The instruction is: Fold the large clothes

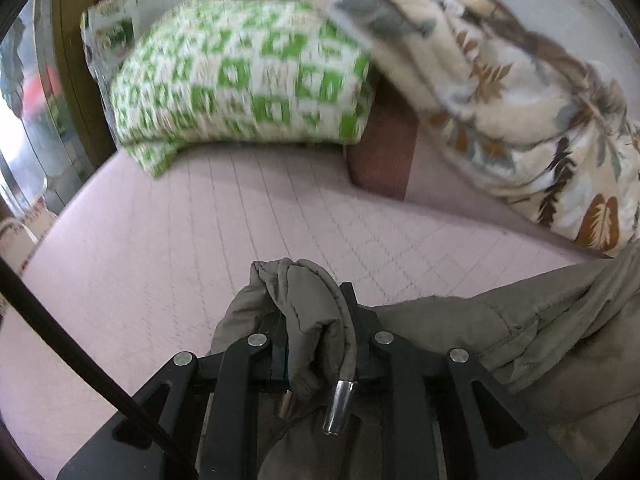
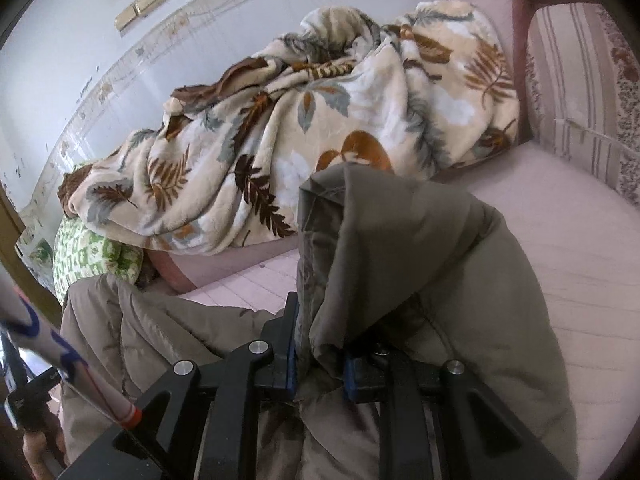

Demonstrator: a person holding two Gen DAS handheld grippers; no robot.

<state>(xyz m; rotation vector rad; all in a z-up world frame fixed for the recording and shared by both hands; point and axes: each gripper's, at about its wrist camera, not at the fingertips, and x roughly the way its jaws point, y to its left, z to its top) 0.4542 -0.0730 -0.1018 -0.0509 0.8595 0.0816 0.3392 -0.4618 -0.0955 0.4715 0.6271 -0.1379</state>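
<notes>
An olive-grey padded jacket (image 1: 520, 332) lies over the pink quilted bed (image 1: 200, 232). My left gripper (image 1: 316, 320) is shut on a bunched edge of the jacket, with a drawstring and its metal tip (image 1: 340, 404) hanging down between the fingers. In the right wrist view my right gripper (image 2: 320, 344) is shut on another fold of the jacket (image 2: 400, 248), which stands up in front of the camera and drapes over the fingers. The rest of the jacket spreads to the left (image 2: 140, 328).
A leaf-print blanket (image 2: 300, 128) is heaped along the wall side of the bed and shows in the left wrist view (image 1: 520, 92). A green-and-white pillow (image 1: 240, 76) lies at the bed's far end. A striped cushion (image 2: 580, 120) stands at the right.
</notes>
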